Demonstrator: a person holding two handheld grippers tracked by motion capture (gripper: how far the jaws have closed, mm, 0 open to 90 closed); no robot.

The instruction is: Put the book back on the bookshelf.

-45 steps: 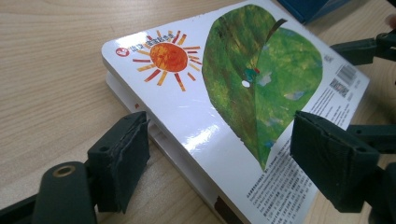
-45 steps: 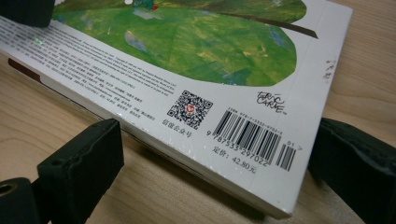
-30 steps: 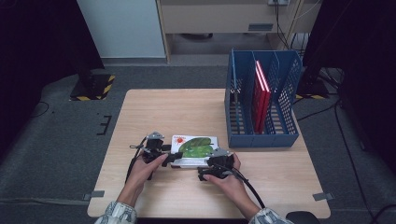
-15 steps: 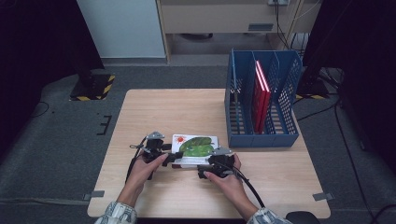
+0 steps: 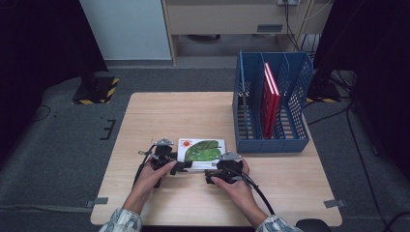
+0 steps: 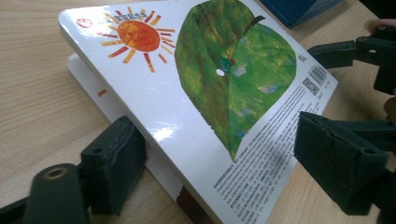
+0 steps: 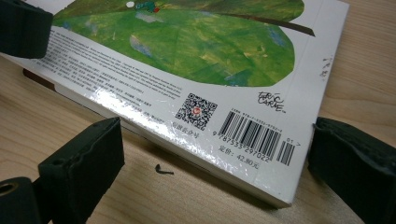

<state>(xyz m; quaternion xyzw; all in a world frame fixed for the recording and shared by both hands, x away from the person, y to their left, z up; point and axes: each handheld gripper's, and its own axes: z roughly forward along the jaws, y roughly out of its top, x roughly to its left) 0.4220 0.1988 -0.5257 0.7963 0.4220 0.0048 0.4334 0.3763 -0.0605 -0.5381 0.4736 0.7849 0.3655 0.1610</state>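
A white picture book [image 5: 202, 151] with a green leaf and an orange sun on its cover lies near the table's front edge. Its cover [image 6: 205, 93] is tilted up above the pages underneath. My left gripper [image 5: 181, 166] straddles the cover's near edge [image 6: 226, 168]. Its jaws have just been opening, and the cover sits loose between the pads [image 6: 112, 168]. My right gripper [image 5: 212, 175] is open around the barcode corner [image 7: 217, 172], with its pads [image 7: 79, 168] clear of the book. The right gripper's jaws show at the top right of the left gripper view [image 6: 359, 46].
A blue slotted rack [image 5: 270, 140] stands at the table's right, holding red books [image 5: 268, 96] upright. Bare wooden tabletop [image 5: 164, 116] stretches behind and left of the book. A cable [image 5: 256, 193] trails from the right gripper over the front edge.
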